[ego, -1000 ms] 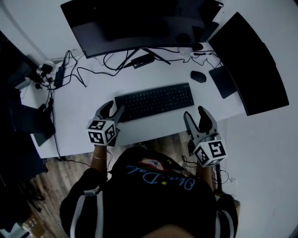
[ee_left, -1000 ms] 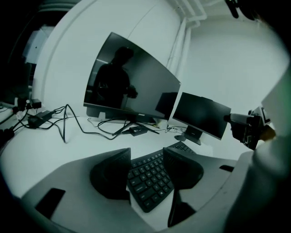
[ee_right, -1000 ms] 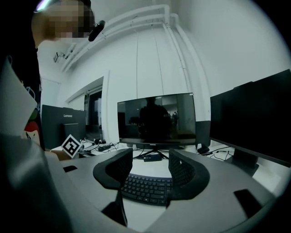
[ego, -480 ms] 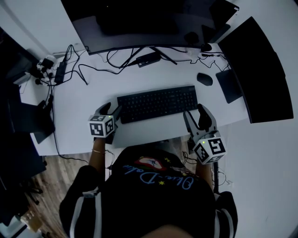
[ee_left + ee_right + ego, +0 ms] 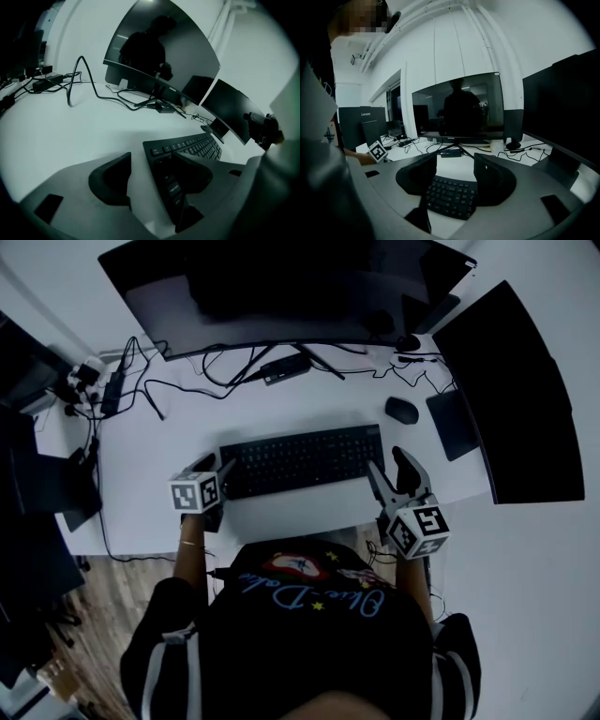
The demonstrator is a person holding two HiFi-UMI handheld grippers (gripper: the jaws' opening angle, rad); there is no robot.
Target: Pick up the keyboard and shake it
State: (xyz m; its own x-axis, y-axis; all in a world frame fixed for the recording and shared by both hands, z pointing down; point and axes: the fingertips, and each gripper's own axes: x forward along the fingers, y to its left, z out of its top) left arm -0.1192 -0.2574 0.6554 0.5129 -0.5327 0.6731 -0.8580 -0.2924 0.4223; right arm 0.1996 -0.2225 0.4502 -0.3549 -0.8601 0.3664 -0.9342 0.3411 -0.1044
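The keyboard point(image 5: 302, 458) lies flat on the table point(image 5: 155, 446), not yet lifted. The left hand-held gripper point(image 5: 212, 468) has just been opening its jaws, which straddle the keyboard's left end unclamped. The right hand-held gripper point(image 5: 392, 472) is released at the other end. Gripping, lifting and shaking remain.
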